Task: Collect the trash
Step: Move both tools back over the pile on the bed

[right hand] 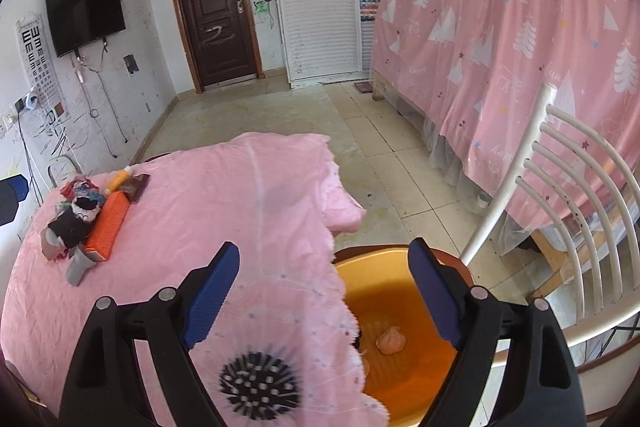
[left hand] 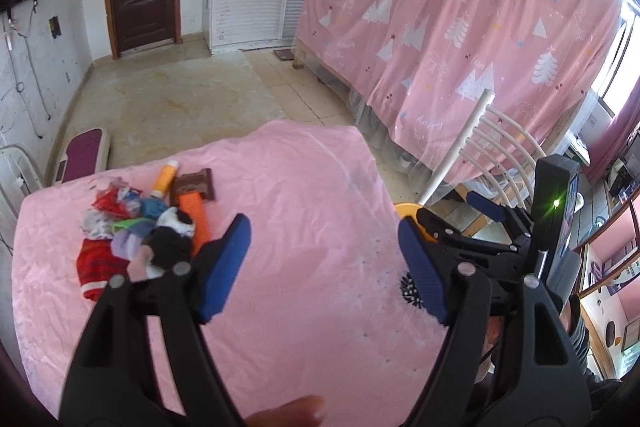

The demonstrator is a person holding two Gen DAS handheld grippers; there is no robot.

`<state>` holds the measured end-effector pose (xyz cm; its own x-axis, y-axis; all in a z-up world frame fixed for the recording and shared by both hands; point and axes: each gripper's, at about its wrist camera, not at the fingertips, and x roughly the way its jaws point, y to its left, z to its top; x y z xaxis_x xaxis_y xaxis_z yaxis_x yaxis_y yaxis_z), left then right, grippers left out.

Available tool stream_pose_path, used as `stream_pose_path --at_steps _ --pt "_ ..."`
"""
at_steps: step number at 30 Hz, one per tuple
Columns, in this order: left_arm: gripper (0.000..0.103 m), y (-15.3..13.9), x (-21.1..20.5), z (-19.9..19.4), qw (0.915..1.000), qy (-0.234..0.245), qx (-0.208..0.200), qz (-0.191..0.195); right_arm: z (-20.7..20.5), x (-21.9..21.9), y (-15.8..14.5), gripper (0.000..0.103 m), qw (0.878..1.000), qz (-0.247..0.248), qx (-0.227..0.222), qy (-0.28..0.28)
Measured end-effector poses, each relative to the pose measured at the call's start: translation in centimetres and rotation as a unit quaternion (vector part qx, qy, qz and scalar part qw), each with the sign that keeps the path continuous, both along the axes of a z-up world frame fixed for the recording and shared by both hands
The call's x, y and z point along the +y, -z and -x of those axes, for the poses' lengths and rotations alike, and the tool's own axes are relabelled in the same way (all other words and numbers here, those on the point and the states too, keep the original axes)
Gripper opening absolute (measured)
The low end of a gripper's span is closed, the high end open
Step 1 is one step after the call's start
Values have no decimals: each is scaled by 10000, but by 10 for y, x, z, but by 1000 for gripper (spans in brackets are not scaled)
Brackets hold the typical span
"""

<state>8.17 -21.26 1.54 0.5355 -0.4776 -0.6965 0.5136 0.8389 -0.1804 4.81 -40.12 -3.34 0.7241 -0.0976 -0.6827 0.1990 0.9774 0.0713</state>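
Both grippers hang over a table covered in a pink cloth. Left gripper has its jaws wide apart with nothing between them, only bare cloth below. Right gripper is likewise spread and empty, straddling the cloth's scalloped edge and an orange basin just past it. No earlier frame to compare.

The basin sits low beside the table, next to a white chair. In it lies a pinkish crumpled wad; a second bit shows at the cloth's edge, too hidden to tell what it is.

The rest of the trash pile sits at the far left corner of the table, well apart from both grippers: crumpled wrappers, red, blue and green, plus dark and white cloth-like scraps. Touching the pile are an orange box, a brown wrapper and an orange tube with a white cap.

In the left view the right gripper shows at the table's right edge, over the basin. A black spiky print marks the cloth near the right gripper.
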Motion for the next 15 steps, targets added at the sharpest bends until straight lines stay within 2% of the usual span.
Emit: stream_pose_path --at_steps 15 --pt "74 -6 94 -15 9972 -694 -54 278 -30 85 -18 76 9979 252 -44 -592"
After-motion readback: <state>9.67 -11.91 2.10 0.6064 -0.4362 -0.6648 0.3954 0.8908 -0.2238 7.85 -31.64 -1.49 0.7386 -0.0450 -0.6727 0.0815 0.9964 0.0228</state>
